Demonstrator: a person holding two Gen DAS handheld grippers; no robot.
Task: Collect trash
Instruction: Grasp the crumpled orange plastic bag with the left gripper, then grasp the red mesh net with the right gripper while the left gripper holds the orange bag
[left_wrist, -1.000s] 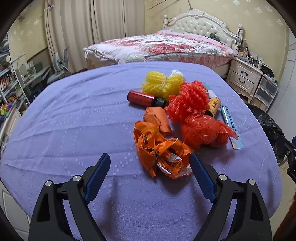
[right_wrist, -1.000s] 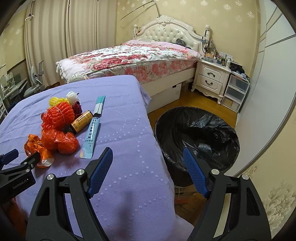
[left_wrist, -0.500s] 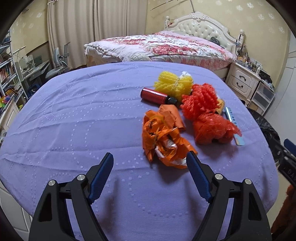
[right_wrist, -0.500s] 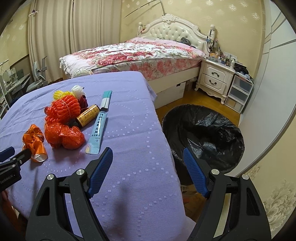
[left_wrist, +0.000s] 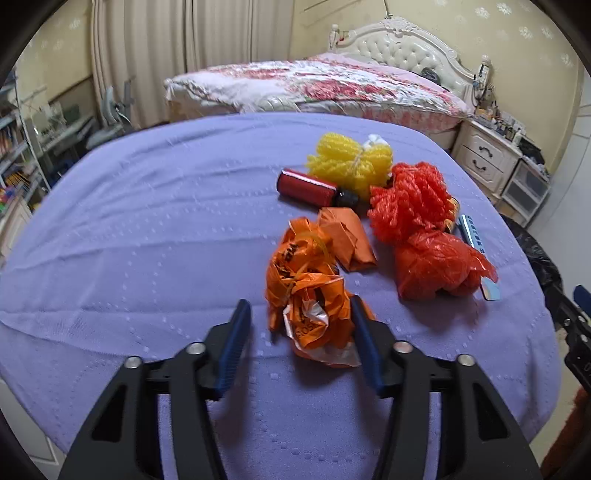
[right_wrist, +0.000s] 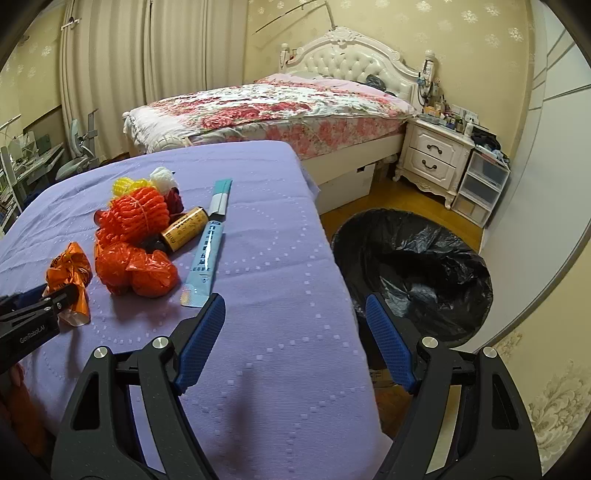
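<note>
A pile of trash lies on the purple-covered table (left_wrist: 129, 240). Nearest is a crumpled orange plastic bag (left_wrist: 310, 291), also in the right wrist view (right_wrist: 70, 269). My left gripper (left_wrist: 299, 332) is open, its jaws partly narrowed, its right finger touching the bag's near end. Behind lie a folded orange wrapper (left_wrist: 347, 236), a red plastic bag (left_wrist: 436, 266), a red foam net (left_wrist: 410, 199), a yellow foam net (left_wrist: 351, 162), a red bottle (left_wrist: 310, 188), a gold can (right_wrist: 184, 229) and a blue tube (right_wrist: 207, 251). My right gripper (right_wrist: 295, 339) is open and empty over the table's right edge.
A bin lined with a black bag (right_wrist: 413, 273) stands on the floor right of the table. Behind are a bed (right_wrist: 273, 107), a white nightstand (right_wrist: 432, 158) and plastic drawers (right_wrist: 480, 188). Shelves and a desk (left_wrist: 33, 140) stand at the left.
My left gripper has moved forward to the orange bag and its jaws have narrowed around it. The right gripper has barely moved.
</note>
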